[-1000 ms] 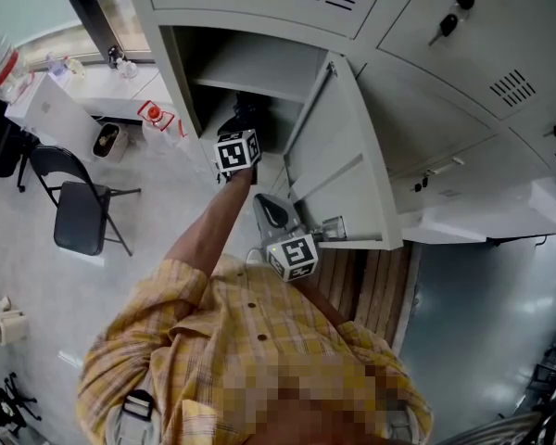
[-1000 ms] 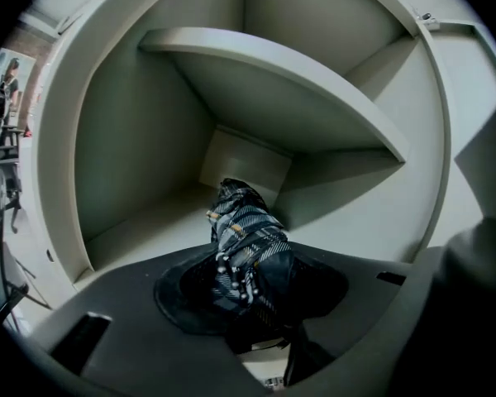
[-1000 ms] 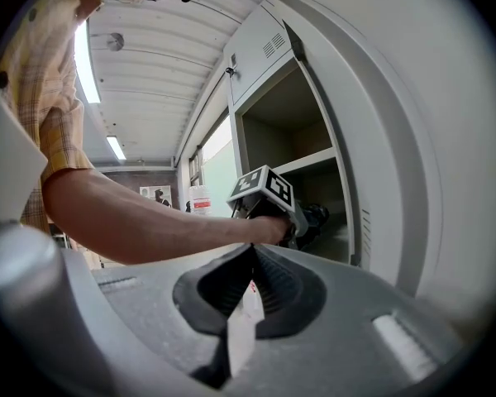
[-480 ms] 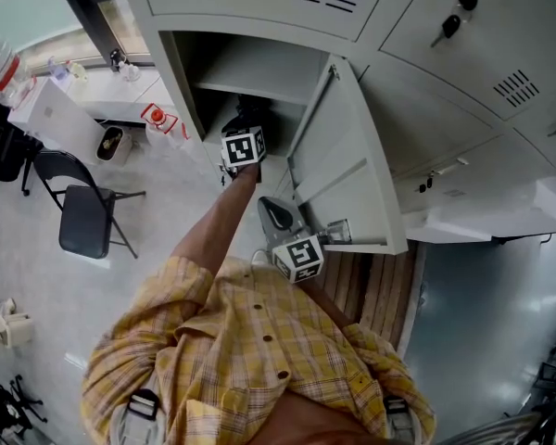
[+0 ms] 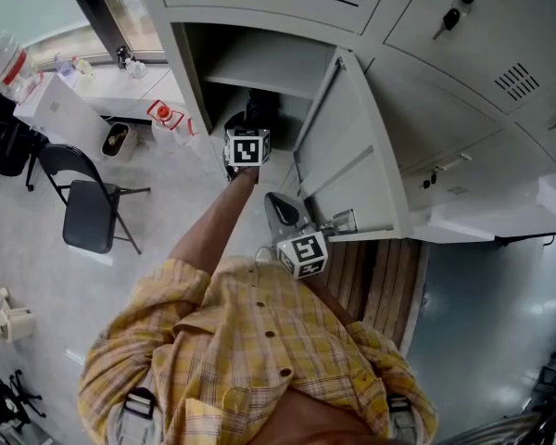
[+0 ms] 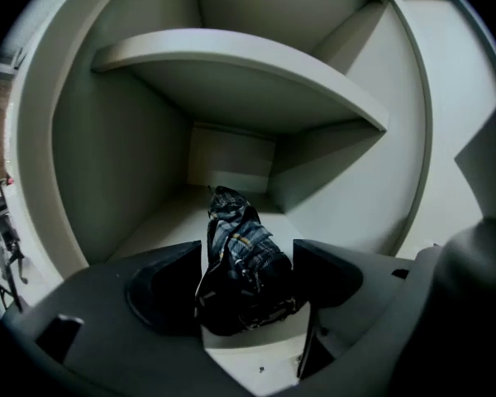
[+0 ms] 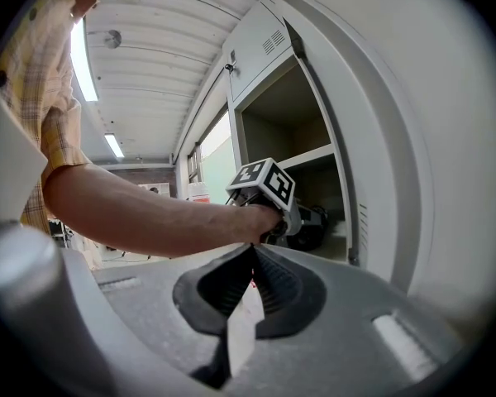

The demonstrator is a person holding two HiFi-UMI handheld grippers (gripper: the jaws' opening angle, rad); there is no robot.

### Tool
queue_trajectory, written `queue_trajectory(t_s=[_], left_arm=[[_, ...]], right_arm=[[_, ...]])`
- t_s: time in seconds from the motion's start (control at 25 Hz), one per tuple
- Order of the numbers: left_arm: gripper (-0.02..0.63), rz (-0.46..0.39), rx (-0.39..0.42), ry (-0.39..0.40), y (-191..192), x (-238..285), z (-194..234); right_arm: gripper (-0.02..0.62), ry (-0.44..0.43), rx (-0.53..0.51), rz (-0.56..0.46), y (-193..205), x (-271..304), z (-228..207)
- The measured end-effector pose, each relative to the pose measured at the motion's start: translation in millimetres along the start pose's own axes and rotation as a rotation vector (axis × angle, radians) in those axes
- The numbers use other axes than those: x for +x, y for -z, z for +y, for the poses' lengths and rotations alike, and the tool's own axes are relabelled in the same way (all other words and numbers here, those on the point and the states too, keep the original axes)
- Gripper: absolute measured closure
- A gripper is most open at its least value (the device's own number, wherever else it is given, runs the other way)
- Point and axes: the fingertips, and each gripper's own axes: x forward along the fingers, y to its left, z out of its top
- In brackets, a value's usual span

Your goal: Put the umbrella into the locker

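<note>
Between the jaws of my left tongs (image 6: pixel 248 259), just spread wide and pressing nothing: one folded plaid umbrella (image 6: pixel 231 230), lying on the floor of the open locker (image 6: pixel 161 222), under its shelf (image 6: pixel 231 64). Outside, near the locker door (image 5: pixel 352 156), my right tongs (image 7: pixel 250 259): jaws pressed together, empty.

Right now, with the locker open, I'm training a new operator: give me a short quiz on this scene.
1. True or false: the umbrella lies on the locker shelf.
2. The left tongs are: A) clamped on the umbrella, B) open with the umbrella between them, C) shut and empty.
3. What do the right tongs hold?
Key: 1 false, it lies on the locker floor below the shelf. 2 B; their jaws have just been opening. 3 nothing; they are shut.
</note>
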Motion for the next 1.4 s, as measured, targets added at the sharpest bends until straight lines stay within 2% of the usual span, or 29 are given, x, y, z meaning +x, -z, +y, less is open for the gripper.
queue_trajectory(t_s=[0.24, 0.52, 0.72, 0.84, 0.88, 1.0, 1.16, 1.28, 1.4], left_arm=[[0.276, -0.068, 0.004, 0.057, 1, -24, -7], [0.282, -0.121, -0.071, 0.115, -8, -58, -8], [0.332, -0.137, -0.054, 0.148, 0, -81, -9], [0.402, -0.145, -0.052, 0.177, 7, -97, -10], [0.448, -0.148, -0.056, 0.19, 10, -102, -12], [0.487, -0.156, -0.058, 0.216, 15, -115, -18], [0.6, -0.159, -0.065, 0.242, 24, -131, -22], [0.601, -0.159, -0.098, 0.258, 33, -141, -19], [0.601, -0.171, -0.062, 0.291, 39, -151, -22]], right_arm=[[0.597, 0.021, -0.004, 0.005, 3, -2, 6], [0.597, 0.051, 0.003, 0.011, 6, -5, 10], [0.597, 0.065, 0.014, 0.008, 7, -7, 11], [0.597, 0.06, 0.028, 0.006, 7, -6, 13], [0.597, 0.058, 0.035, 0.004, 6, -6, 13], [0.597, 0.06, 0.045, -0.001, 2, -6, 12], [0.597, 0.063, 0.045, -0.006, -2, -6, 12], [0.597, 0.065, 0.044, -0.006, -2, -7, 12], [0.597, 0.066, 0.044, -0.005, -2, -8, 12]])
